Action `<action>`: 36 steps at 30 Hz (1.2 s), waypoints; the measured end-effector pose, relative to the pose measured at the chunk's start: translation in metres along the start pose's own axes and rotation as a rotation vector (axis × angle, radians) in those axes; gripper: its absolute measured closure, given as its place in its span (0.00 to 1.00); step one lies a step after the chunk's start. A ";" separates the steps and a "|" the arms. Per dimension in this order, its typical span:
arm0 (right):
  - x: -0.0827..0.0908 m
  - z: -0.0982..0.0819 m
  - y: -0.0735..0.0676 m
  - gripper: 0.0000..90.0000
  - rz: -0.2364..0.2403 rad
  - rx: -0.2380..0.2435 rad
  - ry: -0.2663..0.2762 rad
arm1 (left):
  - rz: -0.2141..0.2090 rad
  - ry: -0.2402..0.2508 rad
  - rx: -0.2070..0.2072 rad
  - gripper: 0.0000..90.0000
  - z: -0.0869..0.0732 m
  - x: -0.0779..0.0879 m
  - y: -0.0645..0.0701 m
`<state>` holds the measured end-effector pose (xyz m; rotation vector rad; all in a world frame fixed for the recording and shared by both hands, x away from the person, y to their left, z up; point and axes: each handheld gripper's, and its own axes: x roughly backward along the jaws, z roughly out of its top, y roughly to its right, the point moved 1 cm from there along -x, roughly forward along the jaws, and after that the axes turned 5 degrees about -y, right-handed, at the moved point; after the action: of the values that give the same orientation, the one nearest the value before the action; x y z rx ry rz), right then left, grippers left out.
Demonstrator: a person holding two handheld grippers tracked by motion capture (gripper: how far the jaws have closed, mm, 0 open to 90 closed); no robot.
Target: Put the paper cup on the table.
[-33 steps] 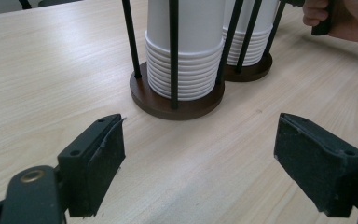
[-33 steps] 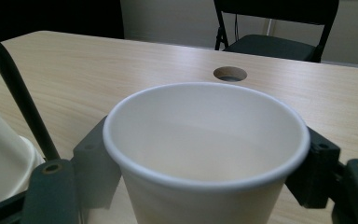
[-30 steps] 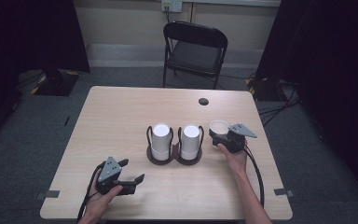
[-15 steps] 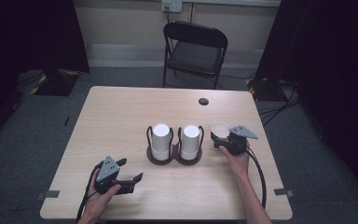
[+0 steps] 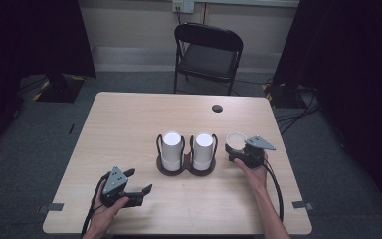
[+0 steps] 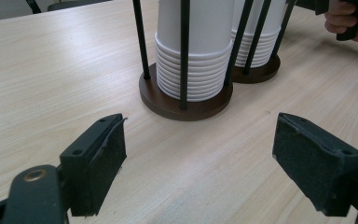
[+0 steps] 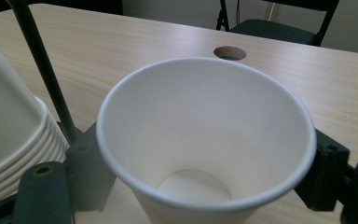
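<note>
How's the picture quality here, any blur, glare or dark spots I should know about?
High view: table evenly lit, surroundings fall to black, no glare. Left gripper view: sharp on the cup stacks, soft shadows under the base. Right gripper view: the paper cup looms large and looks stretched; the chair behind is a little soft.

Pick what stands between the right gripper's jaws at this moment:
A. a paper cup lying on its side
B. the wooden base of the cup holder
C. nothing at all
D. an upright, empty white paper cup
D: in the right gripper view the white paper cup stands mouth up and empty between the two jaws of the right gripper, beside the stacked cups in the holder.
</note>
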<state>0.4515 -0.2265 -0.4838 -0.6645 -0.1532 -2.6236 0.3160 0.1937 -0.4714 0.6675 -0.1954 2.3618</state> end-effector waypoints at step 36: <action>0.029 -0.007 0.004 0.15 0.059 -0.085 -0.090 | 0.018 0.012 0.031 0.19 0.001 0.005 -0.007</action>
<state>0.4268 -0.2430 -0.4762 -0.8040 -0.0486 -2.5569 0.3178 0.2018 -0.4688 0.6683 -0.1606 2.3899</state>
